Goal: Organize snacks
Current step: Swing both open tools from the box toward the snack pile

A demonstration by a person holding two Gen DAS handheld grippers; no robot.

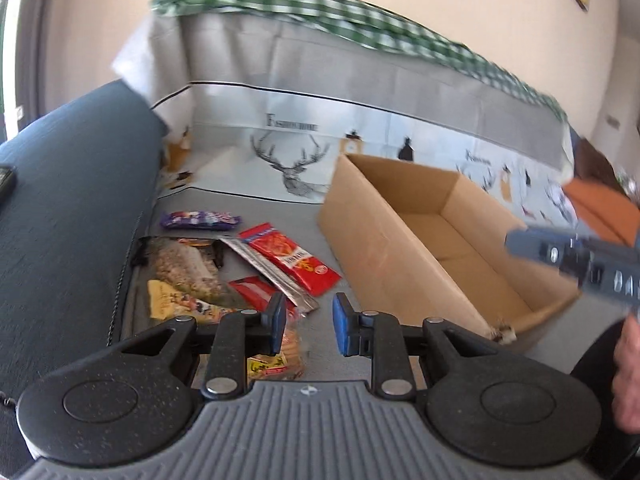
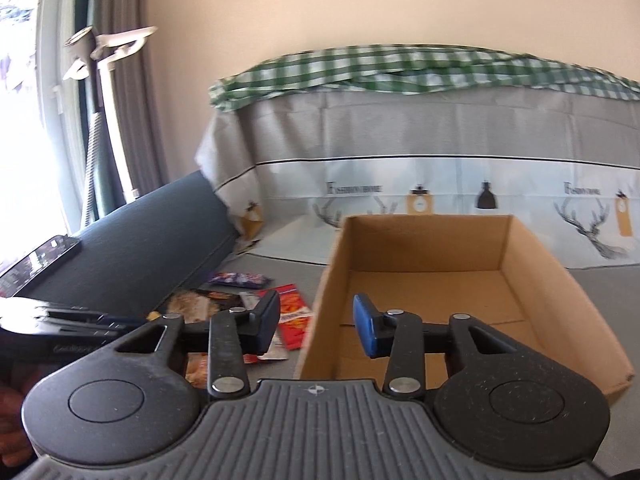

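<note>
Obs., progress check: your cardboard box (image 2: pixel 432 280) sits open on the grey sofa cover (image 1: pixel 280 208), and as far as both views show, its floor is bare, with no snack inside yet. All the snacks lie in a loose heap just left of the box, between its left wall and the dark blue armrest (image 1: pixel 72 200). In the heap: a purple packet (image 1: pixel 200 219) farthest back from the box's near corner, a red packet (image 1: pixel 296 258) nearest the box wall, a silvery strip (image 1: pixel 272 276) beside it, a large brown-and-grey bag (image 1: pixel 184 268) against the armrest, a yellow packet (image 1: pixel 172 300) nearer you, and a clear bag of biscuits (image 1: pixel 288 346) under your left gripper (image 1: pixel 310 322). That gripper's fingers stand partly apart, and nothing is between them; it hangs over the near edge of the heap, left of the box's near corner. Your right gripper (image 2: pixel 316 322) is also partly open and empty; it straddles the box's left wall, one finger over the heap side and the other over the box interior. No earlier picture is on hand, so nothing is noted here about motion. Judgement: the task is at its start, with sorting not yet begun in any visible way. What remains is every packet, which still has to go from the heap into the box. Heavy blur in the left view limits label reading.
</note>
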